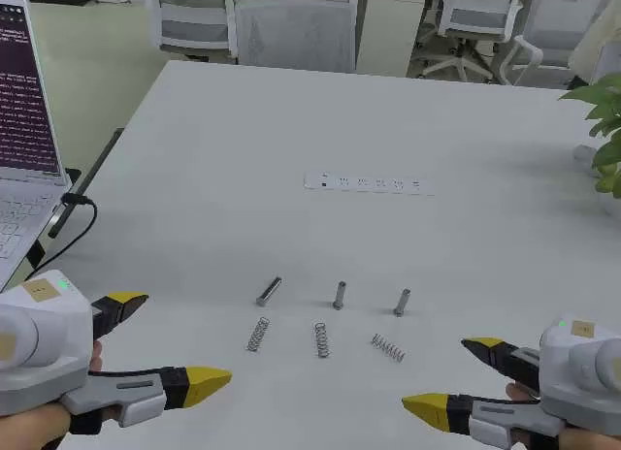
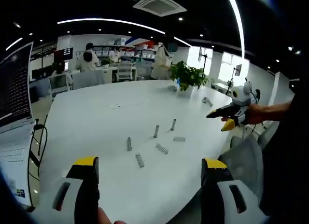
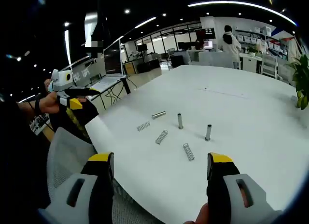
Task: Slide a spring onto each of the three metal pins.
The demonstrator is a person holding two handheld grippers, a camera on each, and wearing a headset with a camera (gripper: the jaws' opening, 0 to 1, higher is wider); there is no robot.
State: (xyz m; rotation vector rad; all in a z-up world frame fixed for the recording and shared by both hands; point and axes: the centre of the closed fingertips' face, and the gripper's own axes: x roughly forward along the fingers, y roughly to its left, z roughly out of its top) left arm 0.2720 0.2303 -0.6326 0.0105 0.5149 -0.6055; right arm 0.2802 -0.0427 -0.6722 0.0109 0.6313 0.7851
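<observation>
Left tongs, right tongs: both wide, empty, held near the tabletop's front edge.
Three springs lie in a row just before the pins — left pin on its side, middle pin and right pin upright.
Risks: a pinched spring may flick off the edge; a nudged pin may topple or roll.
Room: bare tabletop beyond; laptop well left.

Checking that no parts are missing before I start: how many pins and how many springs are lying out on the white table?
Short silver metal pins: 3 (1 lying down, 2 upright)
Small coiled wire springs: 3 (all lying loose, none on a pin)
Total: 6
</observation>
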